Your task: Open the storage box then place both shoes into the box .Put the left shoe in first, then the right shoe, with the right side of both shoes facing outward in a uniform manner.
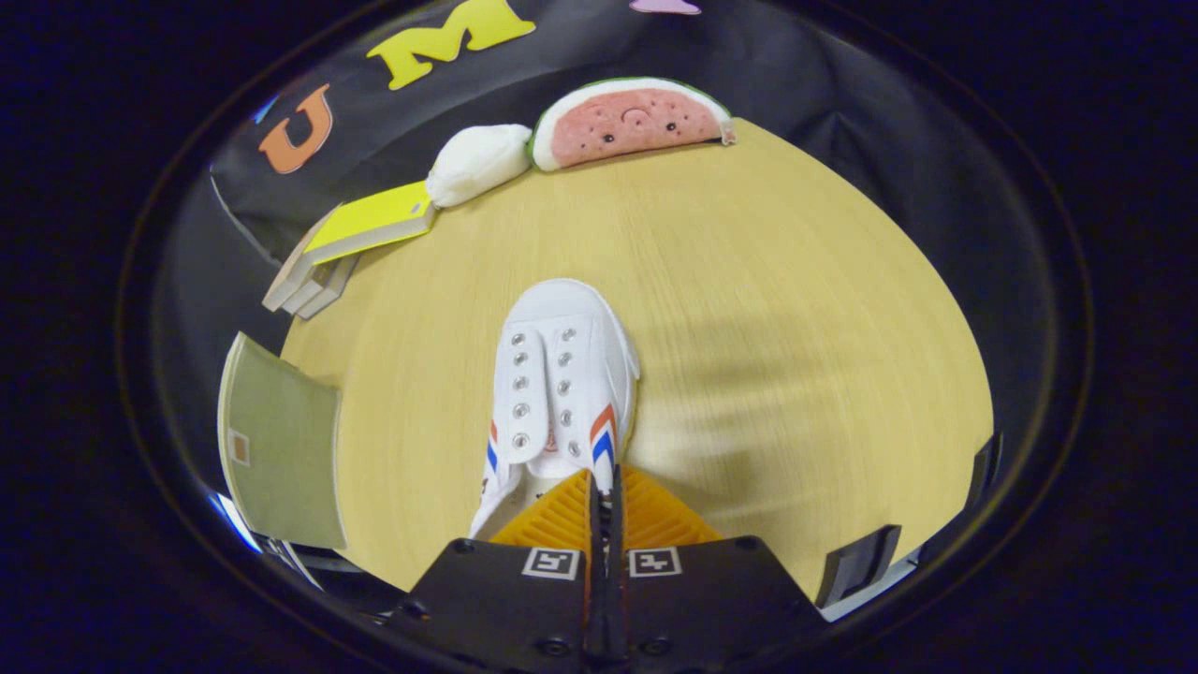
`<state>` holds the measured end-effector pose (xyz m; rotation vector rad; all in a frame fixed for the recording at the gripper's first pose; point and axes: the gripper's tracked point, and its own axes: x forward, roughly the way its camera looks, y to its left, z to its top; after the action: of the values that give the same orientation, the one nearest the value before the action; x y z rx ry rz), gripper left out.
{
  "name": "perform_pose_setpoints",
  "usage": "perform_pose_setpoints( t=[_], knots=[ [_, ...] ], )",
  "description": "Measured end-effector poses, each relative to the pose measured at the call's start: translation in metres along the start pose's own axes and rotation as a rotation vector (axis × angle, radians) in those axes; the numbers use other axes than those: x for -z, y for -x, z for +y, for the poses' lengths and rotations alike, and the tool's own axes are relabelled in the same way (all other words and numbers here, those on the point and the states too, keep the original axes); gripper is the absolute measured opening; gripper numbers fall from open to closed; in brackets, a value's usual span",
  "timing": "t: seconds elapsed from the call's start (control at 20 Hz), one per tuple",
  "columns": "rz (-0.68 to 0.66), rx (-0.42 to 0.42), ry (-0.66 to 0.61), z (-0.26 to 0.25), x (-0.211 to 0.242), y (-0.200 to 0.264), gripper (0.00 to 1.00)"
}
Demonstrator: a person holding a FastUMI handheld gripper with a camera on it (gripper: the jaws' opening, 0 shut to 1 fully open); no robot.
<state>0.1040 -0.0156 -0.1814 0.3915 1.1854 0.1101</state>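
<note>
Fingers [599, 501] pinch shoe [560, 374] collar, nearly closed, toe pointing twelve o'clock; shoe-loading step, next carry toward box [281, 440] at nine o'clock.

Shoe [562, 393] on table [796, 309], toe away; tool [605, 496] pinching collar; plush [632, 122] far beyond.

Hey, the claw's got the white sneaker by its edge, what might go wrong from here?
1. The claw is shut on only the thin side wall of the white sneaker near its opening, so the shoe may swing or slip free.
2. A hanging toe could drag across the table.
3. The green box flap sits close beside the shoe and may catch it going in.
</note>
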Motion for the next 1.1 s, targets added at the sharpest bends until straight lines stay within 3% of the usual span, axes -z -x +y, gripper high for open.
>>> perform_pose_setpoints(
  t=[0.25,0.45,0.85,1.1],
  knots=[
    [-0.016,-0.076,-0.086,0.035,0.012,0.026,0.05],
    [-0.064,-0.113,-0.081,0.085,0.017,0.062,0.05],
    [-0.177,-0.236,-0.045,0.259,0.018,0.14,0.05],
    [-0.2,-0.222,0.026,0.359,0.033,0.149,0.05]
  ],
)
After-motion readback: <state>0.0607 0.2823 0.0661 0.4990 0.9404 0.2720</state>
